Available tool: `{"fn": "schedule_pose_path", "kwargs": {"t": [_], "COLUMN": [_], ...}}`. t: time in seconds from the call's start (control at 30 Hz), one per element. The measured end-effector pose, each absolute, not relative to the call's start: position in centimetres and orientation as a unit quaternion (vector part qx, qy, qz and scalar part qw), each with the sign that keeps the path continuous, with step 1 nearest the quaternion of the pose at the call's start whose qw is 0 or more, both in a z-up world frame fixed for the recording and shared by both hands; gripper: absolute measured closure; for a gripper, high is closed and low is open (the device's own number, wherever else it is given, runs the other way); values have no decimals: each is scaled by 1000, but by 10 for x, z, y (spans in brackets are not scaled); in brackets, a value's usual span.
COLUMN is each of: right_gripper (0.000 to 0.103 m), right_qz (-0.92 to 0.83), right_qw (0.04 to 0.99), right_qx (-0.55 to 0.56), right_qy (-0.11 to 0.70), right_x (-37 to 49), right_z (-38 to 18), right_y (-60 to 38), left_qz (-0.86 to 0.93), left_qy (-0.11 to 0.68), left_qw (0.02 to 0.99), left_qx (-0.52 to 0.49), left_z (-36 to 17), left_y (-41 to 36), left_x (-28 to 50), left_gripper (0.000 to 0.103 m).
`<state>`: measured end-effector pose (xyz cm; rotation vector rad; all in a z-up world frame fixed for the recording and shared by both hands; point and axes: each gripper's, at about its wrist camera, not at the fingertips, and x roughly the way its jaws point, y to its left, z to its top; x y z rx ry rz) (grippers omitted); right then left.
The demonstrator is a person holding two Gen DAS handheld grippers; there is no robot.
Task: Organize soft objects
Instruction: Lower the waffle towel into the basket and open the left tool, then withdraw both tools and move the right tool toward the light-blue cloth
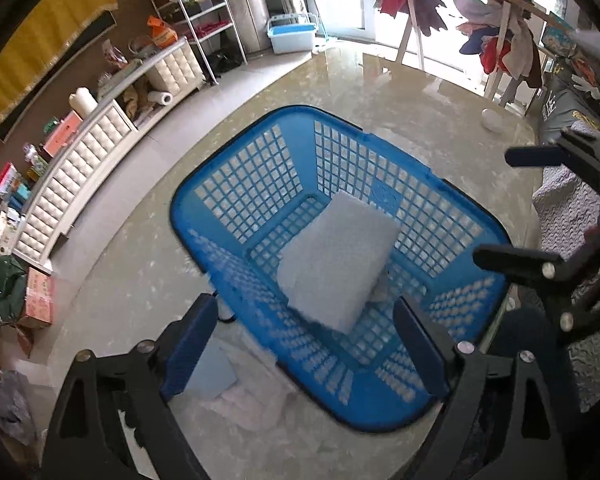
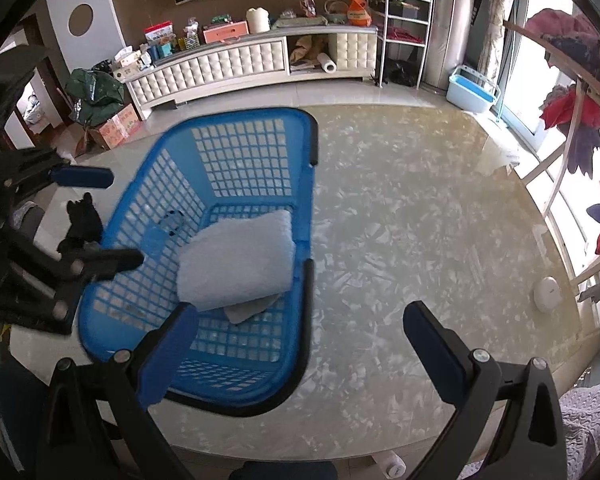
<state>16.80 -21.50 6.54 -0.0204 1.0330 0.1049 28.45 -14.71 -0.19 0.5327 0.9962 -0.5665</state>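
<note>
A small white round object (image 2: 547, 294), perhaps a lid, rests on the marbled table (image 2: 412, 216).

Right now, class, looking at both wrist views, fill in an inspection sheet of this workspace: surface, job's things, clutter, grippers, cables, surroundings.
Surface: glossy marbled table, mostly bare in the right wrist view.
Job's things: folded pale towel lying inside the blue basket; a second cloth shows under its edge.
Clutter: small white round object near the table edge.
Grippers: left gripper open above the basket, holding nothing; right gripper open, empty, its left finger over the basket rim.
Cables: nothing seen.
Surroundings: white padded cabinet with boxes on top, metal rack, hanging clothes by the window.
</note>
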Motion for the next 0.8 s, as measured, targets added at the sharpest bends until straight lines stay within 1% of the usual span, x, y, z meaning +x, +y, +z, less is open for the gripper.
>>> {"fn": "schedule_pose_path", "kwargs": {"t": [0.07, 0.1, 0.13, 0.37, 0.8], "right_gripper": [0, 0, 0, 0, 0], "right_qz": [54, 56, 58, 80, 125], "right_qw": [871, 872, 873, 874, 869], "right_qx": [-11, -13, -14, -29, -64], "right_qy": [488, 486, 484, 478, 474], "right_x": [165, 163, 161, 152, 148], "right_z": [70, 73, 75, 82, 88], "right_y": [-211, -208, -205, -181, -111], "left_qz": [-262, -260, -257, -225, -171], "left_qy": [459, 457, 454, 452, 444], "left_qw": [812, 815, 818, 838, 866], "left_qx": [248, 245, 241, 207, 156], "left_z": [4, 6, 8, 19, 30], "left_y": [-140, -136, -132, -88, -4], "left_x": [270, 265, 259, 232, 206], "left_gripper": [10, 3, 0, 0, 0]}}
